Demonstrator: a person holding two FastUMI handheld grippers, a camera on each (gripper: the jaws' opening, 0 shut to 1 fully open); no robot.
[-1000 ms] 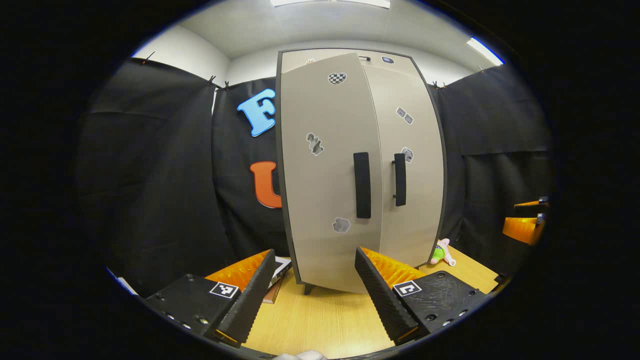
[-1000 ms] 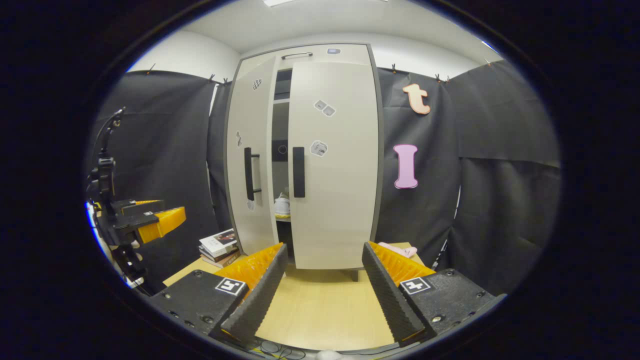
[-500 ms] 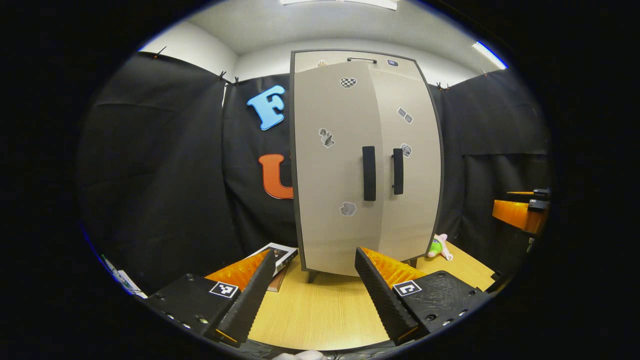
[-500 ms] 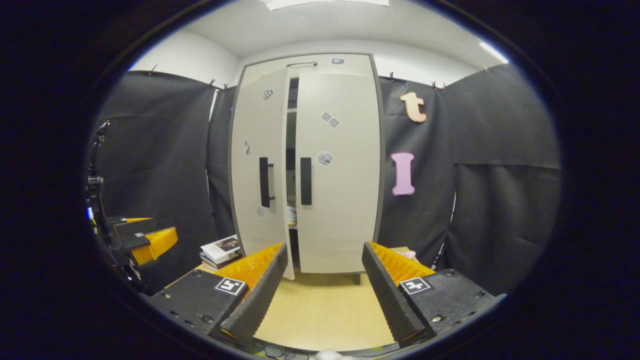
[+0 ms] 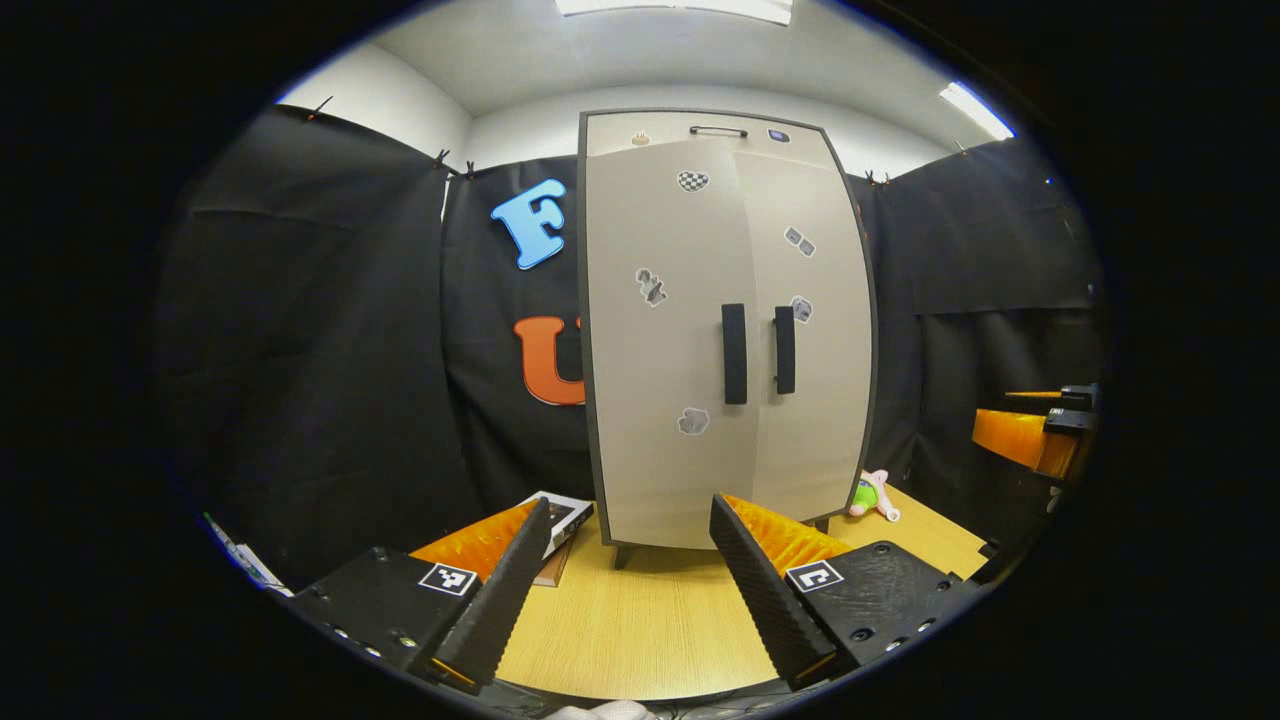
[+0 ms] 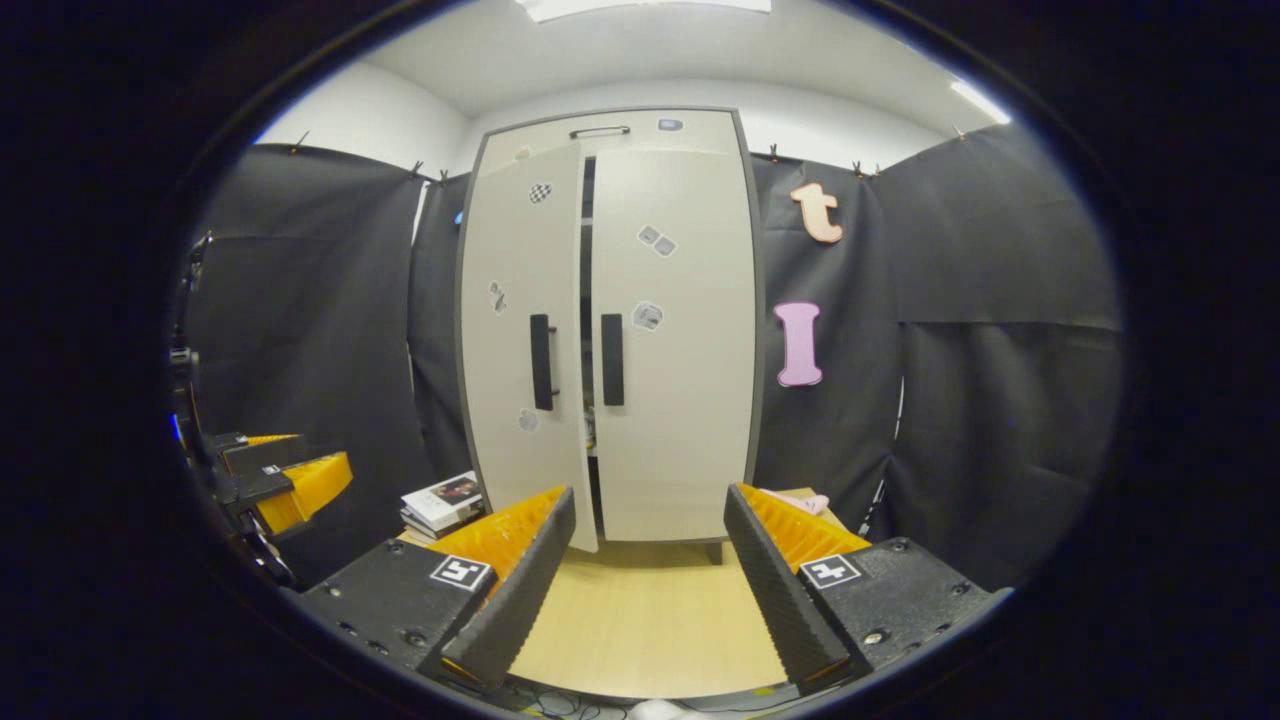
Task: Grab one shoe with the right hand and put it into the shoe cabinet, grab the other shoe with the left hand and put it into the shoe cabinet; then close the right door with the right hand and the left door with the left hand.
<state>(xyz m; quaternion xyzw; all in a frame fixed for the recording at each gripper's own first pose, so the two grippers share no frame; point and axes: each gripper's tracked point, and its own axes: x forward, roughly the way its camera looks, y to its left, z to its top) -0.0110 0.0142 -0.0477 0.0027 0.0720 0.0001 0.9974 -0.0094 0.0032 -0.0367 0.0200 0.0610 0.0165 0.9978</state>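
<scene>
Pale wood grain covers the worktop (image 5: 640, 630) in the left gripper view, where the tall beige two-door shoe cabinet (image 5: 725, 330) stands with both doors looking nearly flush; the left tool (image 5: 625, 590) hangs spread wide, gripping nothing, well short of it. A small green-and-pink plush toy (image 5: 872, 497) lies by the cabinet's foot. In the right gripper view, the left door (image 6: 522, 340) stands slightly ajar, a dark gap beside the shut right door (image 6: 675, 340). The right tool (image 6: 648, 590) gapes empty. A stack of books (image 6: 440, 500) sits left of the cabinet.
</scene>
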